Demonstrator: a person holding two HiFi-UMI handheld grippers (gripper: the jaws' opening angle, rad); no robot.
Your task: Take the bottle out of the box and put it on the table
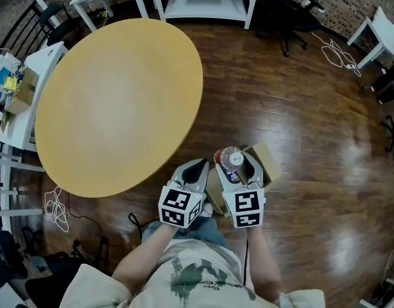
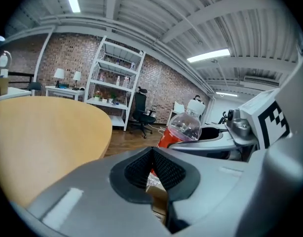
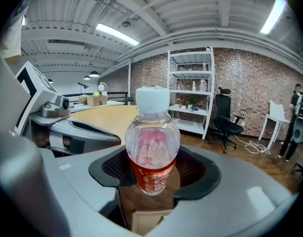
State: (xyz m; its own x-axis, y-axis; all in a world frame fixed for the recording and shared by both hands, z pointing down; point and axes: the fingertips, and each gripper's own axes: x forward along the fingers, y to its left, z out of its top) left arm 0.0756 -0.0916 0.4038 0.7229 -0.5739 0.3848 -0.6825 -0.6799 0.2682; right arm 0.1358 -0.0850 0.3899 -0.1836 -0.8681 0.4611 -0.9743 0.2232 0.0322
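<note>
Pinching the bottle (image 3: 152, 142) upright between the right tongs (image 3: 155, 177), seemingly clear above the box (image 1: 266, 161), left tongs (image 2: 152, 168) pressed together alongside, empty, surface (image 1: 113, 101) nearby.

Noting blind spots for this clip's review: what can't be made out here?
Inside the box: head view, covered by the right gripper and bottle.
Bottle label print: right gripper view, too small and warped to read.
Bottle's base: left gripper view, behind the left gripper's body.
Items on shelf: both gripper views, too small.

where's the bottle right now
Head view, lower centre-right: the bottle is gripped by the right gripper over the box on the floor, right of the table.
</note>
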